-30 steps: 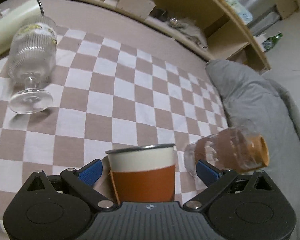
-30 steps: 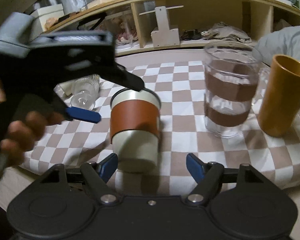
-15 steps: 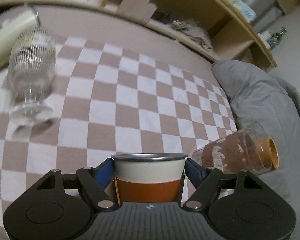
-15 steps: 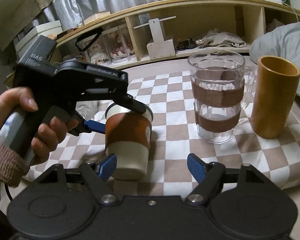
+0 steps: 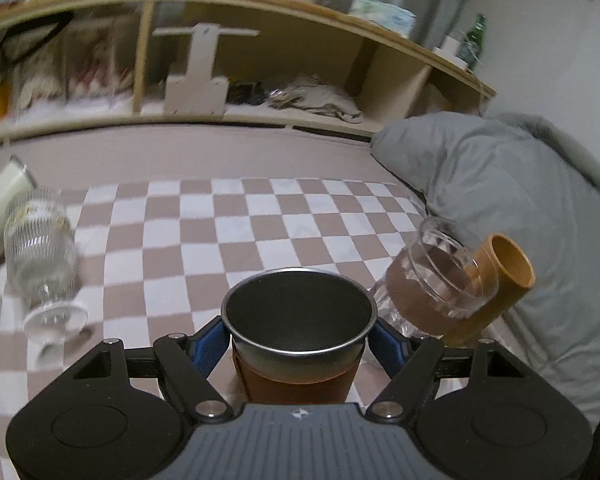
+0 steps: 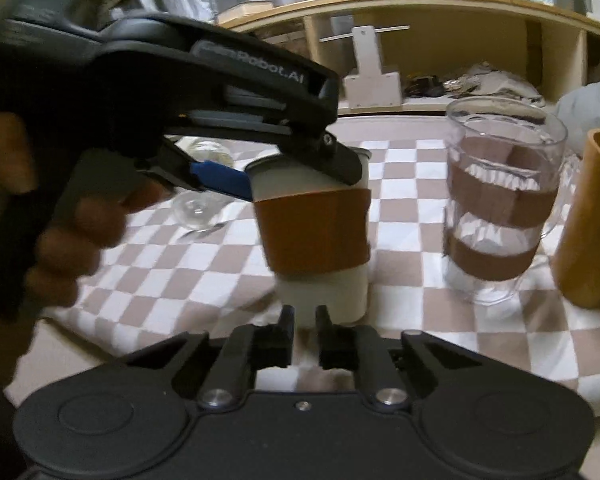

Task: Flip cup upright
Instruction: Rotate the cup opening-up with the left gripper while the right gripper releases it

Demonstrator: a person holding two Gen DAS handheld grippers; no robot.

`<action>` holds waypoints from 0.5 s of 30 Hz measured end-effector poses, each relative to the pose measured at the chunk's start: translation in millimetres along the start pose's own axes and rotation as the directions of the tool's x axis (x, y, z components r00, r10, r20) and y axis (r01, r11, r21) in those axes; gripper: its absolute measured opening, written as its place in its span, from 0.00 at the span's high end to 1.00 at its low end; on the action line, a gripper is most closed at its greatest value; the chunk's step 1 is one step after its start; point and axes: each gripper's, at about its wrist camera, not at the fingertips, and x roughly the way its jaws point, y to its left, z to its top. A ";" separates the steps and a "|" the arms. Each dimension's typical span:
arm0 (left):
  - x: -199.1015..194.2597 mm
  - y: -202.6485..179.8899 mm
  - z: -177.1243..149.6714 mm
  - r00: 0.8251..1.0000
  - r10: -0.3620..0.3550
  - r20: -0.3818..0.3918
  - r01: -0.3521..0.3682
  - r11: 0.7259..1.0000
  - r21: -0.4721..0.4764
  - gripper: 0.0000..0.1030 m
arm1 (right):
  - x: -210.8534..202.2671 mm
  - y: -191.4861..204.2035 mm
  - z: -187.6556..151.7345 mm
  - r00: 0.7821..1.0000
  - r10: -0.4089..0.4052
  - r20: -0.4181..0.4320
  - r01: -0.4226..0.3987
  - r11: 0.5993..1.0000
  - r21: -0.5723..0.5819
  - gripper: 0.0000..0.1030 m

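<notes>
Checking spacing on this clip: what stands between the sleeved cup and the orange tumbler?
In the right wrist view, a clear glass mug stands between the cup and tumbler.

A home bedroom: grey duvet [image 5: 512, 208], cluttered wooden shelf [image 5: 284, 12].

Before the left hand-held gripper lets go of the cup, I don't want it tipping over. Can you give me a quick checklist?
1. Left hand-held gripper clamped on the brown-sleeved cup: ok.
2. Cup mouth up: ok.
3. Cup base resting on the checkered cloth: cannot tell, blurred.
4. Glass mug apart from the cup: ok.
5. Right hand-held gripper shut, holding nothing: ok.
6. Stemmed glass out of the way: ok.
</notes>
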 end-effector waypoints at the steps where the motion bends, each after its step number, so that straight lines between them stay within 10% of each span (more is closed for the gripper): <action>1: 0.1 -3.8 0.6 1.000 0.004 0.004 -0.004 1.000 0.019 0.26 | 2.5 -2.3 1.3 1.000 -0.011 0.002 0.011 1.000 0.009 0.91; 15: 16.9 -35.1 7.3 0.998 0.059 -0.013 -0.057 0.987 0.148 0.31 | 29.7 -35.7 11.8 0.994 -0.101 0.040 0.095 0.987 0.132 0.91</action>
